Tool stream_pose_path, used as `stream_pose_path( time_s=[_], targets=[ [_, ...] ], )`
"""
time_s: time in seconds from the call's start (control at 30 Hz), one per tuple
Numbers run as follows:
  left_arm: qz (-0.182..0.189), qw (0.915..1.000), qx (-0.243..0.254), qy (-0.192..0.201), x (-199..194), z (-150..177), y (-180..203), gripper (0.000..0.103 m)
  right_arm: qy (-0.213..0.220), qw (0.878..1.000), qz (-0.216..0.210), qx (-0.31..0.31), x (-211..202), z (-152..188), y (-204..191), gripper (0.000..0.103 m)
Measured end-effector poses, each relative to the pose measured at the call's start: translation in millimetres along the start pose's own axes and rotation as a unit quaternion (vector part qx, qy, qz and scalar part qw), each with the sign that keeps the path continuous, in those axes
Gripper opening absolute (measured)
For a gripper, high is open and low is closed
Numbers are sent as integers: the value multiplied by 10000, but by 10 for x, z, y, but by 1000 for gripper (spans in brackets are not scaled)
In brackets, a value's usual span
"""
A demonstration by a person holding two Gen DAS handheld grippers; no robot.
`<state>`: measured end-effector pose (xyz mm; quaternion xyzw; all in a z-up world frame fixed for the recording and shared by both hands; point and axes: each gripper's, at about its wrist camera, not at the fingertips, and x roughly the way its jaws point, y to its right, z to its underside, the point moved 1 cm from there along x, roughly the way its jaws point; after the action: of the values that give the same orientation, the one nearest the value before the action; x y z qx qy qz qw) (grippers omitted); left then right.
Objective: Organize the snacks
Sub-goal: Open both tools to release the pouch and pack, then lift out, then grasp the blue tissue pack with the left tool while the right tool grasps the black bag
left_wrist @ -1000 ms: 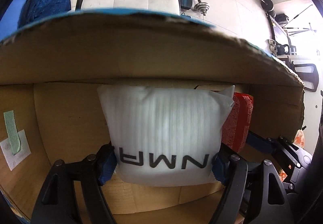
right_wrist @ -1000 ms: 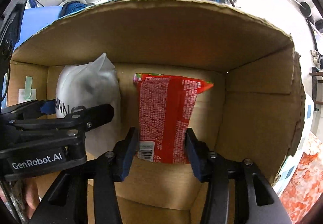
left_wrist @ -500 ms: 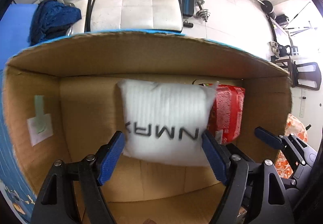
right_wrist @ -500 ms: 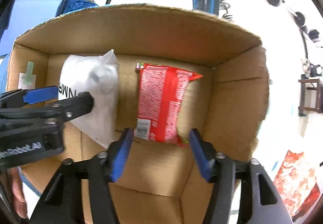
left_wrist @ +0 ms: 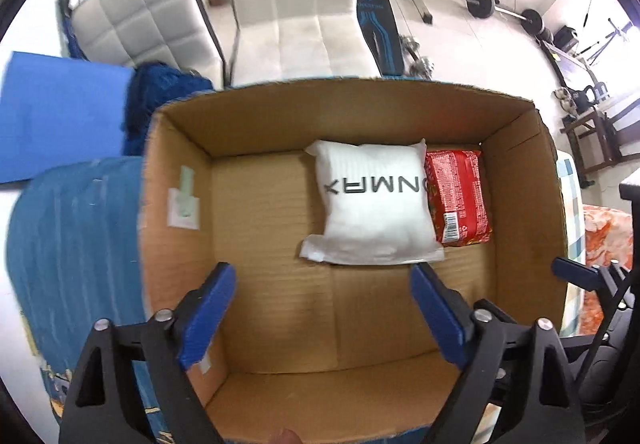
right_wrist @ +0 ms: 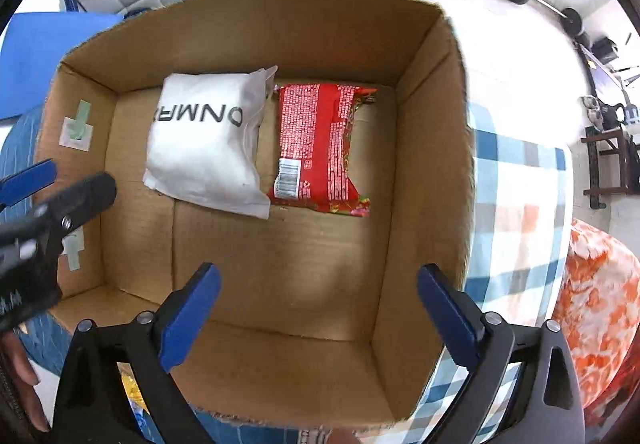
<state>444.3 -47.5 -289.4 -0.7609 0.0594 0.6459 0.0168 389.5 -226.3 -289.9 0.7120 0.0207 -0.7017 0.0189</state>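
An open cardboard box (left_wrist: 256,116) (right_wrist: 424,148) holds two snack packs lying flat against its far wall. The white pack with black letters (left_wrist: 372,204) (right_wrist: 204,140) lies left of the red pack (left_wrist: 458,196) (right_wrist: 320,144), the two side by side and touching. My left gripper (left_wrist: 324,312) hovers open above the box's near half, nothing between its blue pads. My right gripper (right_wrist: 320,308) is open too, above the near right part of the box. The left gripper's black body (right_wrist: 48,228) shows at the left edge of the right wrist view.
The box stands on a blue-and-white checked cloth (right_wrist: 516,180). A blue cloth (left_wrist: 72,220) lies left of the box. White padded chairs (left_wrist: 304,8) stand beyond it. An orange patterned fabric (right_wrist: 592,292) lies at the right. Weights (left_wrist: 504,8) sit on the floor far back.
Both grippers let go of their packs and pulled back and up out of the box. The white and red packs now lie flat on the box floor.
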Motion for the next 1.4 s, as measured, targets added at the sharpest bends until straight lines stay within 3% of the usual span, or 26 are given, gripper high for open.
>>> stream_pose_path(
  time_s=[0.13, 0.47, 0.67, 1.03, 1.23, 1.4],
  targets=[
    [-193, 9989, -33, 422, -210, 151, -29, 103, 326, 9995, 46, 29, -184, 182, -45, 100],
    [-372, 9927, -24, 1144, -923, 578, -4, 103, 948, 9954, 49, 129, -554, 628, -183, 103],
    [-228, 9914, -118, 1282, -1176, 904, 32, 102, 1223, 9924, -6, 165, -793, 965, -161, 103],
    [-338, 9850, -52, 1689, -1625, 1404, 142, 102, 1815, 9829, -69, 309, -1265, 1591, -135, 103],
    [-446, 9855, -68, 1636, -1758, 1708, 13, 103, 1604, 9863, -244, 290, -1196, 1893, -114, 103],
    [-741, 9886, -335, 1266, -1526, 2100, -406, 103, 979, 9947, -306, 46, -687, 2128, -114, 103]
  ],
)
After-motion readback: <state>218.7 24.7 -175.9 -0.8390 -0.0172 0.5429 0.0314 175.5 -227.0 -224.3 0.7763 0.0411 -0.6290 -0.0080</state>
